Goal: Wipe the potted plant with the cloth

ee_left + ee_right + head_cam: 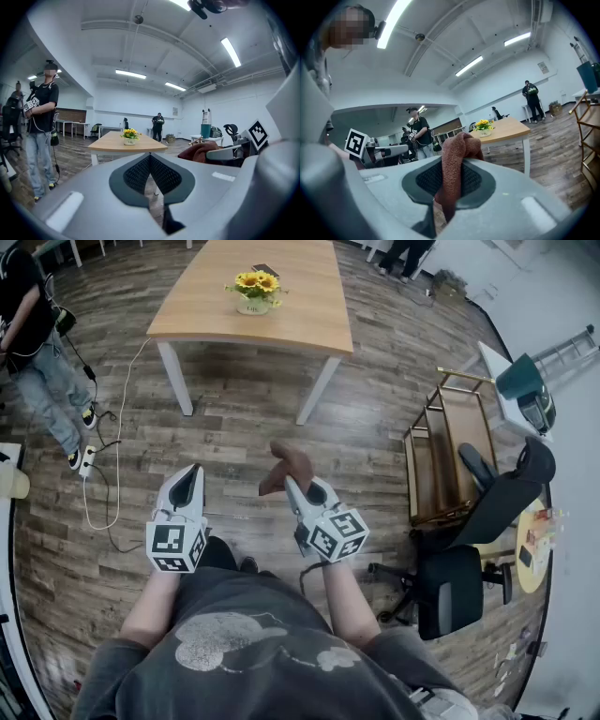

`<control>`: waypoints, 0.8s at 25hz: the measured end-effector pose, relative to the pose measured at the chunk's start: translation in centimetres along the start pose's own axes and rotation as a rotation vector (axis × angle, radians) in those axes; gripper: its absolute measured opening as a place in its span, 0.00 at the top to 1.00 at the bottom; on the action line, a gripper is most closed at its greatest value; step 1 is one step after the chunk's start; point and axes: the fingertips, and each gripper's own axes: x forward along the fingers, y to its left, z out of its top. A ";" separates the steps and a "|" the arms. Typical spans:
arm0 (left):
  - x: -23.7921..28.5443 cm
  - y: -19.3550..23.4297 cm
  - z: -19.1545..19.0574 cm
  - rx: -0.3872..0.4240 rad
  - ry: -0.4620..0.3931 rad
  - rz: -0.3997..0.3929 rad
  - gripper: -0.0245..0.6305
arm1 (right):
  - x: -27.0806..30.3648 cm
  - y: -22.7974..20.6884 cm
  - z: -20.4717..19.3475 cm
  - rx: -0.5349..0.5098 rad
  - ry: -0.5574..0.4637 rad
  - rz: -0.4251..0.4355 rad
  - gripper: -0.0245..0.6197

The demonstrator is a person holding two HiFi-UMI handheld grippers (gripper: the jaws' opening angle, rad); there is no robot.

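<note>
The step in hand is judged to be the approach: the plant (255, 289) stands on the table (309, 329), near its far edge, well apart from both grippers, so nothing can be wiped yet. The table should be reached first, and the cloth (284, 468) should be brought to the leaves only when they are near. A firm grip on the cloth is needed on the way, because only a part of it is pinched and the rest hangs free. It is advised that the loose fold, not the hard jaw tips, is laid on the leaves and the pot, and that light strokes are used, since a small pot can probably be pushed over or slid on the smooth top. The pot could be steadied from the side by the left gripper (190, 476), which would have to be opened for this.

Both grippers are held before the body, side by side and a little apart, and are pointed forward to the table, slightly below level. The jaws of the left gripper are pressed together and nothing is between them. The jaws of the right gripper (296, 486) are closed on the cloth, and a brown fold of it stands up over the tips
</note>
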 end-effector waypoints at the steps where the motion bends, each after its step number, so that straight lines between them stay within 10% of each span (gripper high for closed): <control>1: 0.1 0.0 0.0 0.001 -0.003 0.000 0.93 | 0.2 0.1 0.0 -0.001 -0.001 0.002 0.89; 20: 0.1 0.9 0.2 -0.062 -0.059 -0.013 0.93 | 0.0 -0.4 0.6 0.024 -0.048 -0.029 0.89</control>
